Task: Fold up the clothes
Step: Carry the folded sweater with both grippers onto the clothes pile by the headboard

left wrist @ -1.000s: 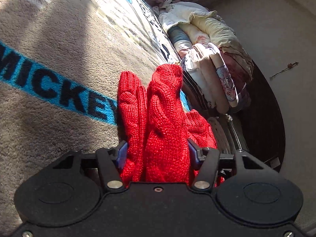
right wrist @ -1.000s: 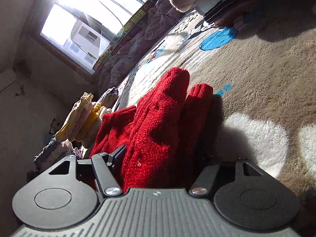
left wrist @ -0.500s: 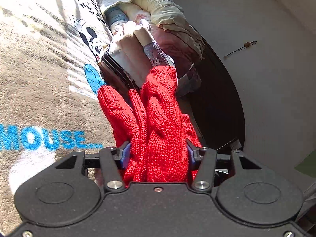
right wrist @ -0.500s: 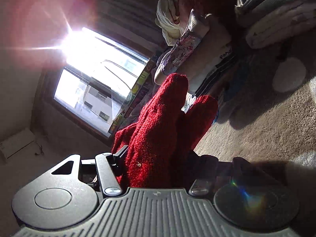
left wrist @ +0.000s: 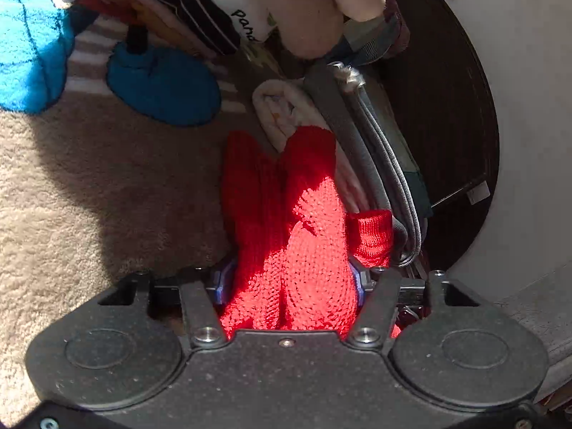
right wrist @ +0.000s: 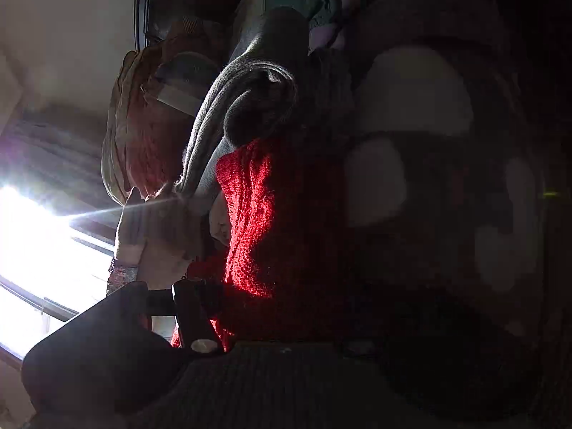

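Both claws grip red knit (left wrist: 304,250) — beside folded pile (left wrist: 364,136).

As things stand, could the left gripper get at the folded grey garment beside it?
Probably not yet: the left gripper is shut on the red knit sweater, whose bulk fills its jaws. The folded grey garment lies close on its right, nothing between.

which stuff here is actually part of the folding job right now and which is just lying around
In the job:
- red knit sweater, bunched between both grippers
- left gripper, clamped on it
- right gripper, half in shadow, sweater between its fingers

Lying about:
- folded grey garment beside the sweater
- stack of folded clothes behind
- plush blanket underneath
- window
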### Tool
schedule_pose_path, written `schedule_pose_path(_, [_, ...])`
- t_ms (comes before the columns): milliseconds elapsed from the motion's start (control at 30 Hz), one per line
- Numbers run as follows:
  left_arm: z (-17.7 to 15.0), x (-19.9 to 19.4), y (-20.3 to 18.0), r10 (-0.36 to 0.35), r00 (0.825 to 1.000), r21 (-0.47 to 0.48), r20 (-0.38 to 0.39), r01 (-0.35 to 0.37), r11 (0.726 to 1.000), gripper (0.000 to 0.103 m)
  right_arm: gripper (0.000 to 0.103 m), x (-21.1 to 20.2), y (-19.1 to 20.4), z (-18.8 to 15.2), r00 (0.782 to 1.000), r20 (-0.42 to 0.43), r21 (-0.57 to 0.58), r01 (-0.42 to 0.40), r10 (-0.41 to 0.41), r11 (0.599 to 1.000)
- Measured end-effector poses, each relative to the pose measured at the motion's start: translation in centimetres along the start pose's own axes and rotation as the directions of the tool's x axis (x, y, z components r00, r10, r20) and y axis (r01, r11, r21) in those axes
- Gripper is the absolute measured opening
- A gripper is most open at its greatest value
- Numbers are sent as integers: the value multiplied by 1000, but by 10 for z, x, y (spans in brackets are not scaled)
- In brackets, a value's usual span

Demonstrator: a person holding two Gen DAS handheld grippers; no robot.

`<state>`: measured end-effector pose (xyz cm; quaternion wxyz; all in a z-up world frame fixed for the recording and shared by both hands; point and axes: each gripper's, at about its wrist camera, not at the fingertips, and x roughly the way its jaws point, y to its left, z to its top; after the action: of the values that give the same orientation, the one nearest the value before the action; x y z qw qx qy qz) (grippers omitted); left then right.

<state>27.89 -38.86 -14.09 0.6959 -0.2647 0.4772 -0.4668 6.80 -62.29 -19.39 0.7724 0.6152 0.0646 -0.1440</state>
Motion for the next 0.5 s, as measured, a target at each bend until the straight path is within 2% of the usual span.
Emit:
schedule_pose_path(100, [-2,3,0,0,1000,-13,15,1,1000,57,59,9,12,1,1000,-15,-114,19,-21,993])
schedule_pose_path(233, [2,26,-10,18,1000,-16,26,-17,1000,55,56,25,11,21,1000,-9,-83,4,-5,997])
schedule_pose_path(367, [18,57,-9,-2,999,-49,46,4,999,53,55,38,16,55,1000,-19,-10,-24,24,1000])
schedule_pose_path(500, [41,79,-1,2,995,-80,95,5,997,51,55,76,22,86,999,-42,-32,-14,12,999])
